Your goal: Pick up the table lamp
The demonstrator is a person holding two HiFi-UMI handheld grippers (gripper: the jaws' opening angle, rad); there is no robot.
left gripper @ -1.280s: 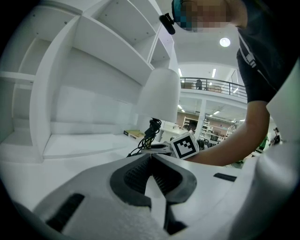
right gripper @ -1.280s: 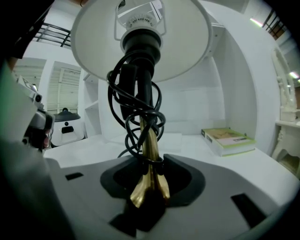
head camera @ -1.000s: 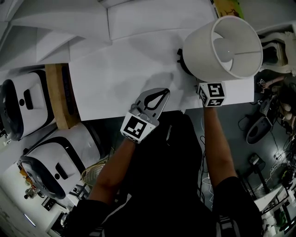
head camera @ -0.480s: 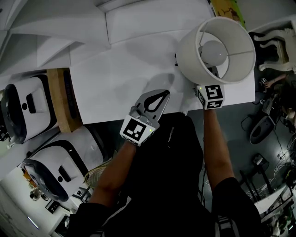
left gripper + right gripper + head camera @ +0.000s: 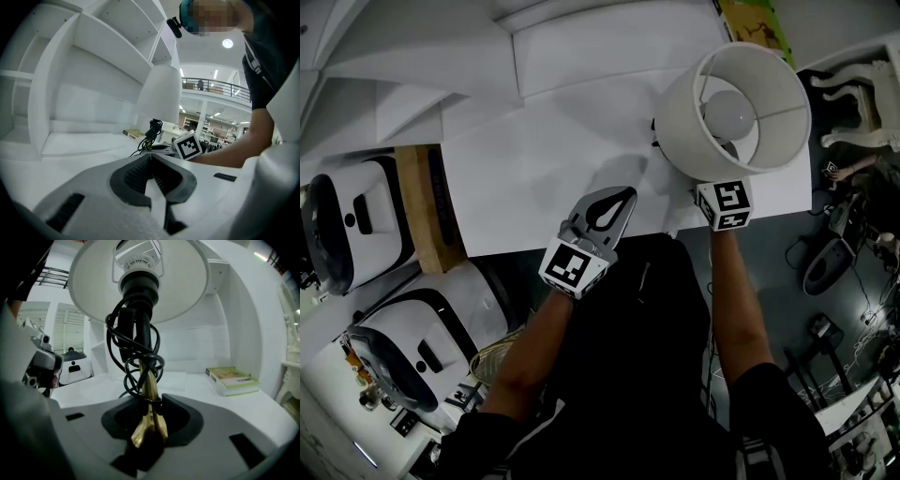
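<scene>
Right gripper [image 5: 150, 420]: jaws clamped on the brass stem [image 5: 149, 380] of the table lamp [image 5: 684, 112], low down where the stem flares out.
Cord [image 5: 133, 352]: black, wound in loose loops round the stem just above the jaws and up to the dark socket.
Shade [image 5: 183, 282]: white drum, open top turned toward the head view, pale bulb [image 5: 727, 111] inside.
Lamp position: over the right front corner of the white table [image 5: 534, 169], shade leaning a little.
Left gripper [image 5: 151, 157]: jaws pressed together with nothing between them, over the table's front edge, left of the lamp and apart from it.
Hidden: in the head view the shade covers the lamp's foot and the right gripper's jaws, so only that gripper's marker cube shows; whether the foot touches the table cannot be told.
Book [image 5: 233, 379]: flat on the table beyond the lamp, partly cut off by the top edge of the head view.
Shelves [image 5: 79, 61]: white, at the back of the table.
Wooden board [image 5: 417, 202]: just beside the table's left end.
White-and-black machines [image 5: 337, 220]: on the floor left of the board; their kind is hard to make out.
Floor at right: dark clutter and cables, too small to name.
</scene>
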